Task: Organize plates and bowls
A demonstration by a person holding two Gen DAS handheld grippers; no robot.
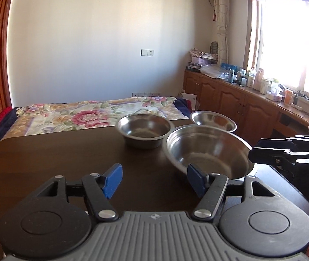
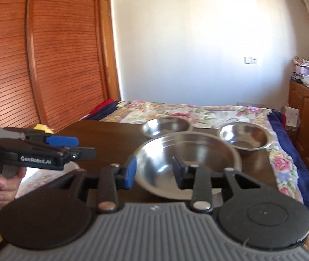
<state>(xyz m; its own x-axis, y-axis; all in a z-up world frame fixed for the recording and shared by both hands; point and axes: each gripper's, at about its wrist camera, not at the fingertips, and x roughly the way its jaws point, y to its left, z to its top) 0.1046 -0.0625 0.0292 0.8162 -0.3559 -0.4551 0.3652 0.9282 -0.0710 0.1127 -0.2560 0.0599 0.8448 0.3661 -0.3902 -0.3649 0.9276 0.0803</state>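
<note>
Both my left tongs (image 1: 154, 182) and right tongs (image 2: 154, 171) stood open and empty. The large steel bowl (image 1: 209, 152) sat on the desk (image 1: 67, 158): light, rigid, slippery; I'd pinch its rim.

Three bowls, the big one (image 1: 209, 150), a deeper one (image 1: 144, 128) and a shallow one (image 1: 213, 119), are polished steel, mirror-glossy inside. The table (image 1: 67, 152) is dark wood, smooth with a soft sheen. The quilt (image 1: 93, 114) is matt flowered cloth. The wardrobe (image 2: 45, 54) is ribbed reddish wood (slatted all over).
</note>
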